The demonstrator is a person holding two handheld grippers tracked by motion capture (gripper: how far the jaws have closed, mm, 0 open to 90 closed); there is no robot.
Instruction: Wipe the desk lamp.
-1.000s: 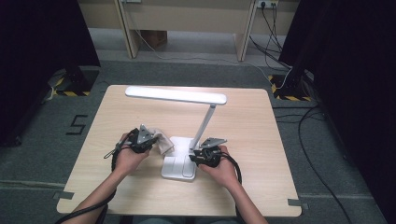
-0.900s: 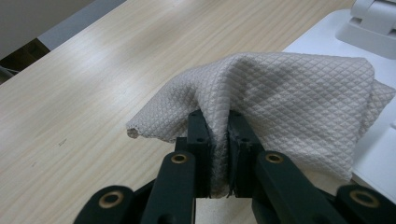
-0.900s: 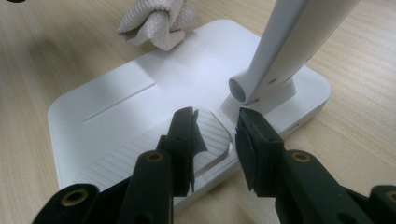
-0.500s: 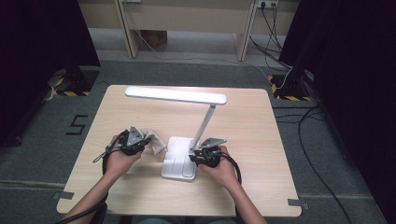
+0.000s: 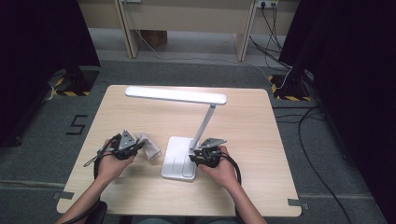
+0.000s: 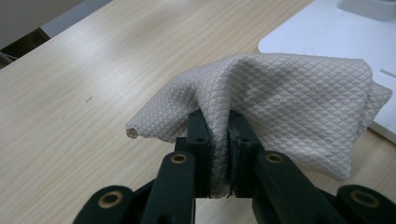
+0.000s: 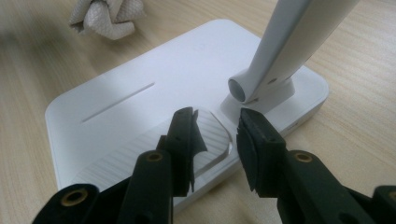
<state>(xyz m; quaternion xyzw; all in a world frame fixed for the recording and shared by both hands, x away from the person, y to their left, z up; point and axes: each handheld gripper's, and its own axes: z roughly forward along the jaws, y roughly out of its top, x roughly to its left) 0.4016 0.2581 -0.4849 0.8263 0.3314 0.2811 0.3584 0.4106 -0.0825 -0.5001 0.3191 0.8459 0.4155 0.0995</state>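
- We see the left gripper (image 6: 217,140) clamped on a fold of the quilted cleaning cloth (image 6: 289,93); the cloth bunches up over the jaws and hangs free on both sides.
- In the high view the cloth (image 5: 148,145) sits low over the wooden table (image 5: 261,121), just left of the desk lamp's white base (image 5: 176,161).
- The right gripper (image 7: 217,135) rests on the base beside the hinge of the lamp arm (image 7: 285,42), jaws partly apart; we cannot quite tell whether they press on anything.
- Handling: the cloth is soft, light and limp, so it will drape and drag; a pinch at a bunched fold, as now, should hold.
- The lamp looks top-heavy; we judge bracing the base wise while wiping.
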